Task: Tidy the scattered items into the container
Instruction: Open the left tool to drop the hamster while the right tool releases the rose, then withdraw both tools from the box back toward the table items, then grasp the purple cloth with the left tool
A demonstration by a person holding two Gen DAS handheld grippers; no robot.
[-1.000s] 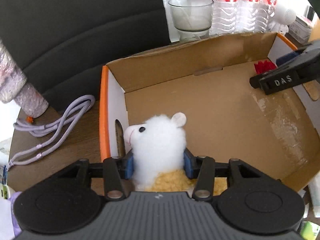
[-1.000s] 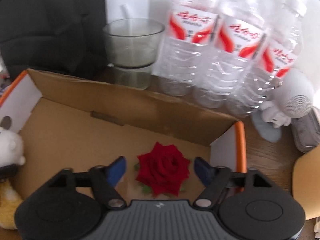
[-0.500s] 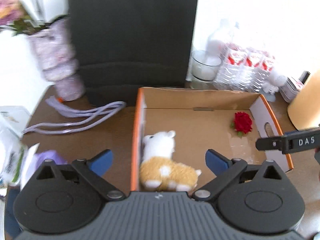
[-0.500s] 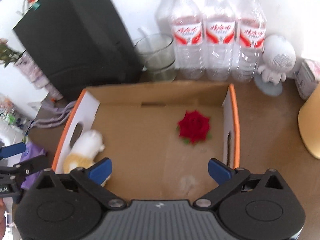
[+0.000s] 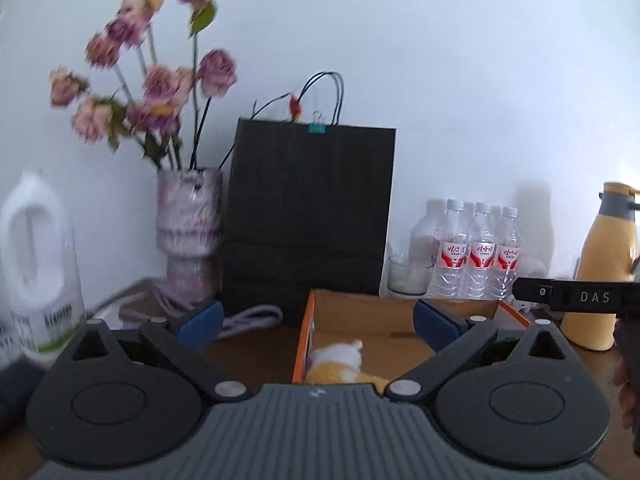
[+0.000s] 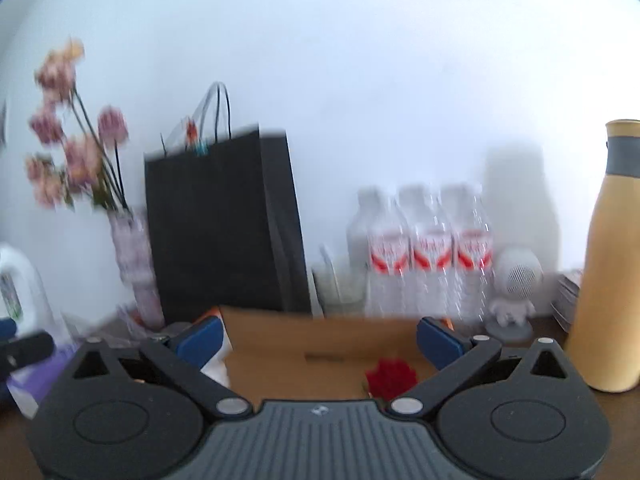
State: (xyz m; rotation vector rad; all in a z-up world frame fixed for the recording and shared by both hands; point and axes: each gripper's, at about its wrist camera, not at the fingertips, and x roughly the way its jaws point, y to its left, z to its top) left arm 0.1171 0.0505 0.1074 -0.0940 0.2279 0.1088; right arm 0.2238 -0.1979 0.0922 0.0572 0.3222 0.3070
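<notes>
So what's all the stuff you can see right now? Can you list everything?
cardboard box: one, brown with orange edges, middle of table
plush toy: one, white and yellow, inside box, left side
rose: one, red, inside box, right side
paper bag: one, black, behind box
vase of flowers: one, pinkish, left of bag
water bottles: three, clear with red labels, by wall
flask: one, yellow, far right
jug: one, white, far left
left gripper: open, empty
right gripper: open, empty
</notes>
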